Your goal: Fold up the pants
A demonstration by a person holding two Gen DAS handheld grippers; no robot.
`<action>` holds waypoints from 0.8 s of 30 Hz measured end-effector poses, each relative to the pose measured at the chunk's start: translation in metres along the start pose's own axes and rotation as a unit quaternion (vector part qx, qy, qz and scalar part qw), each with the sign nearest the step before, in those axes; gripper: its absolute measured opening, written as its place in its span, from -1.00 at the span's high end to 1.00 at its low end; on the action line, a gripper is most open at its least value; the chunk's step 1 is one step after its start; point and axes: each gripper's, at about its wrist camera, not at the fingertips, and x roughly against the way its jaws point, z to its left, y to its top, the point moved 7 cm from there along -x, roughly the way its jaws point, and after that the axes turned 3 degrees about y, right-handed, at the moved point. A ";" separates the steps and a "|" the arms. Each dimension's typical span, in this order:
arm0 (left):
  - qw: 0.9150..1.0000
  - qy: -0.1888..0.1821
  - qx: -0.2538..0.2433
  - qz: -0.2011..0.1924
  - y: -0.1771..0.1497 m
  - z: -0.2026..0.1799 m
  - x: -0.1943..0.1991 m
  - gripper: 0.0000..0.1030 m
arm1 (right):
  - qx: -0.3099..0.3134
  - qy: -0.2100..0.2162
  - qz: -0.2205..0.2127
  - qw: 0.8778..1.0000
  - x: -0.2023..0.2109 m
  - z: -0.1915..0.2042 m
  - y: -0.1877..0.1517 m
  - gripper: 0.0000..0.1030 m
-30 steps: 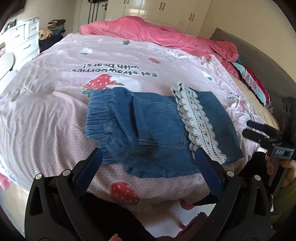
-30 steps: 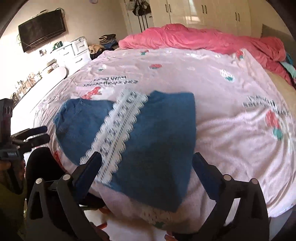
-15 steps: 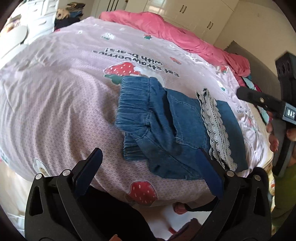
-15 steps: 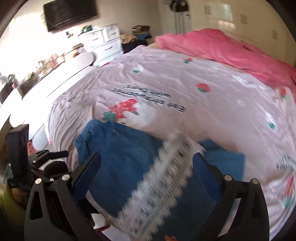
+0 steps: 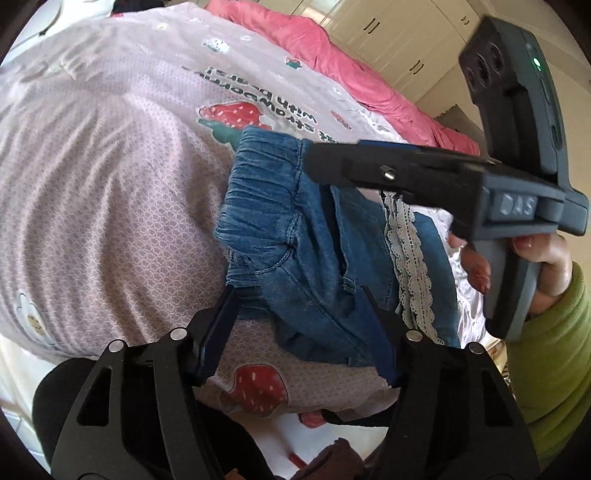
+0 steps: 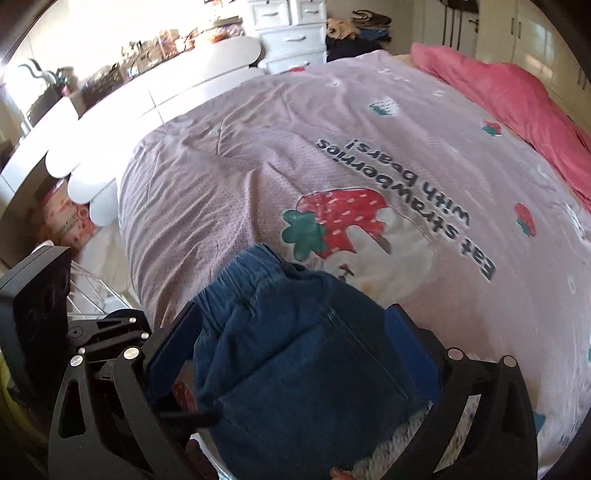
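Blue denim pants [image 5: 314, 254] with a white lace hem [image 5: 410, 266] lie folded on the pink strawberry bedspread [image 5: 110, 192] near its front edge. My left gripper [image 5: 299, 317] is open, its jaws on either side of the near corner of the waistband end. My right gripper [image 6: 291, 332] is open over the elastic waistband [image 6: 251, 280]; in the left wrist view its fingers [image 5: 369, 170] reach across the far side of the pants. The pants fill the lower right wrist view [image 6: 303, 369].
A pink quilt [image 5: 332, 66] lies bunched at the far end of the bed. White drawers [image 6: 291, 33] and a cluttered white counter [image 6: 110, 96] stand left of the bed. Wardrobe doors [image 5: 391, 40] line the back wall.
Both grippers have moved in over the pants' waistband end. The right gripper swung left from the lace hem end across the pants. The pants have not moved.
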 end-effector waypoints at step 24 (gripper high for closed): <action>1.000 0.000 0.011 0.012 0.001 0.002 -0.011 -0.56 | -0.075 0.123 0.003 0.989 -0.007 -0.005 -0.003 0.26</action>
